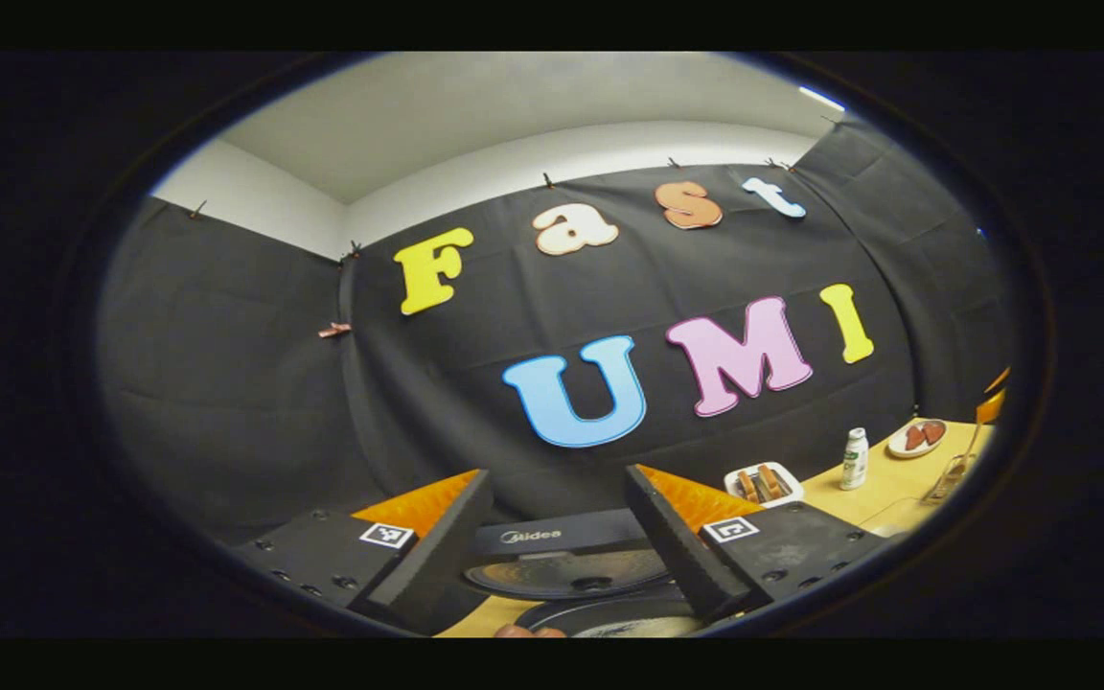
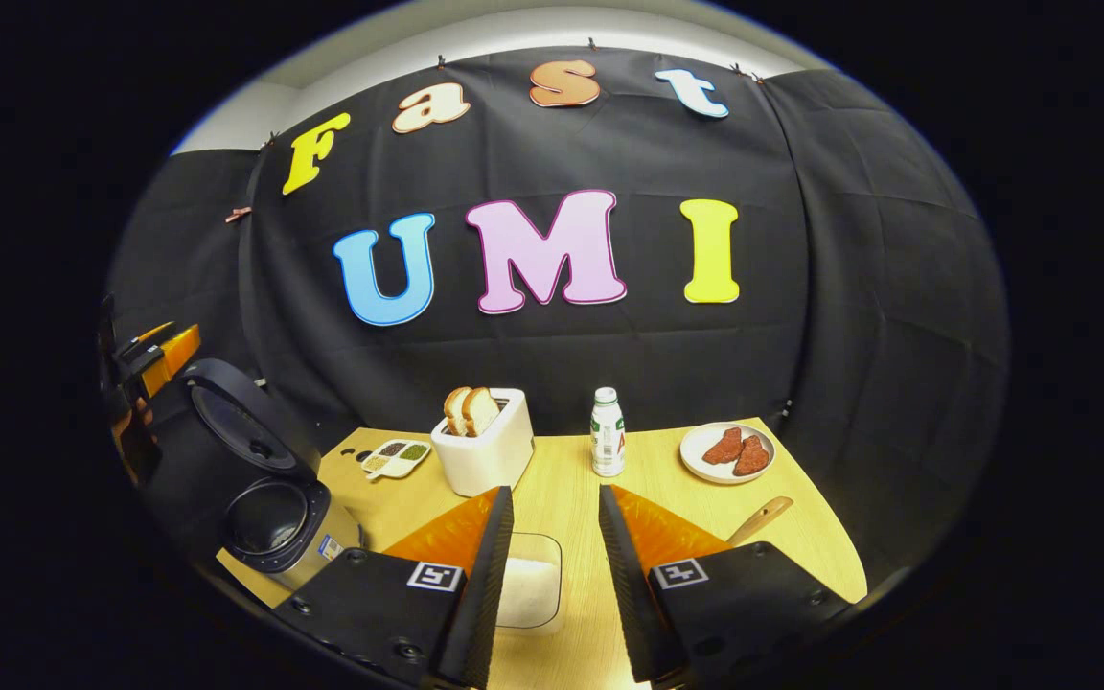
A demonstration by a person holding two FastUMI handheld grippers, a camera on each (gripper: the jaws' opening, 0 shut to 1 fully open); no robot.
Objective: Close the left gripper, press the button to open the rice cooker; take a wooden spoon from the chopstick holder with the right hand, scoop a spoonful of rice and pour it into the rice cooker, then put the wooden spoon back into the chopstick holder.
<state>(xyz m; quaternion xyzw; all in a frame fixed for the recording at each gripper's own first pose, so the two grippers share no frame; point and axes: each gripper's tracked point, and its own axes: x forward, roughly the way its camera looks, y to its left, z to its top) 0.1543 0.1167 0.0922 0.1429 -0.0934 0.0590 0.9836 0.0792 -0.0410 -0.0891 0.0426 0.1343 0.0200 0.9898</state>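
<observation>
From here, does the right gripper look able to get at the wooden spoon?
Probably yes: the right gripper is open, and the wooden spoon handle sticks up just beyond its right finger, with nothing between.

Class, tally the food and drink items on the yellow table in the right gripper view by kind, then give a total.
Bread slices in the white toaster: 2
Meat pieces on the white plate: 2
Bottles: 1
Compartments of seasoning dish, each holding something different: 4
Containers of white rice: 1
Total: 10
</observation>
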